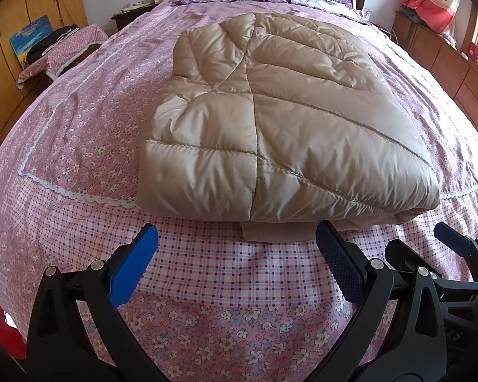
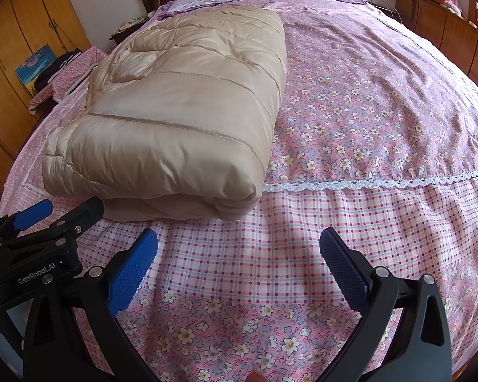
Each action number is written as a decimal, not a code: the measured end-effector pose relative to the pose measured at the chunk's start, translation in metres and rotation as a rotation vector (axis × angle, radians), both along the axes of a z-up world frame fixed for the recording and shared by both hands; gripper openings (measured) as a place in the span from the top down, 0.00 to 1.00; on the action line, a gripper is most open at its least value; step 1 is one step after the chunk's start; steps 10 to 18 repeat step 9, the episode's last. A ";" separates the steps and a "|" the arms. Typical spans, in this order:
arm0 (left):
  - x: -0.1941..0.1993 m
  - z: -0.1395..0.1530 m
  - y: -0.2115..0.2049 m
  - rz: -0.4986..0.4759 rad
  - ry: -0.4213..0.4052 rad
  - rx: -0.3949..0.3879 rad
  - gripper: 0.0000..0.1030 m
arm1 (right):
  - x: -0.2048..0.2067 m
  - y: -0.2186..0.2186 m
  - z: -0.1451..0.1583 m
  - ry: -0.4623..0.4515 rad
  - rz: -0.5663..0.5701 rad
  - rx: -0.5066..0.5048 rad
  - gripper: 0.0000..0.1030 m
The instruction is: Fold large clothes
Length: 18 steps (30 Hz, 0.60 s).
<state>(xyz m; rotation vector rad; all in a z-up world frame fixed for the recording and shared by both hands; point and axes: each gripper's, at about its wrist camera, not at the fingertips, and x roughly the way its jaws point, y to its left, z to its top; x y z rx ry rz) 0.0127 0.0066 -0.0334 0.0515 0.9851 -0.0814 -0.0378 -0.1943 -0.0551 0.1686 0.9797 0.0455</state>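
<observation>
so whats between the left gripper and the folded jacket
Only bare checked bedspread separates the open left gripper from the folded jacket, seen in the left wrist view.

Each gripper is built from matte black plastic arms, shaped as open triangular frames and pinned with round silver screws. The left gripper (image 1: 237, 242) is fitted with two ribbed blue pads (image 1: 133, 264), the one in shadow appearing navy. The right gripper (image 2: 239, 245) is made the same way, with textured blue pads (image 2: 132, 272). White lettering reading "GenRobot.AI" is printed on a black body.
</observation>
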 end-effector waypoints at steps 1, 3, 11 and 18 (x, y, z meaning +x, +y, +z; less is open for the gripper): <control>0.000 0.000 -0.001 0.000 0.000 0.001 0.04 | 0.000 0.000 0.000 0.001 0.000 -0.001 0.05; 0.001 0.000 -0.001 0.000 0.008 0.002 0.04 | 0.000 0.000 0.000 0.001 -0.002 -0.002 0.05; 0.001 -0.004 0.008 0.005 0.025 -0.017 0.04 | -0.001 0.002 -0.001 -0.004 -0.003 -0.021 0.05; 0.001 -0.004 0.008 0.005 0.025 -0.017 0.04 | -0.001 0.002 -0.001 -0.004 -0.003 -0.021 0.05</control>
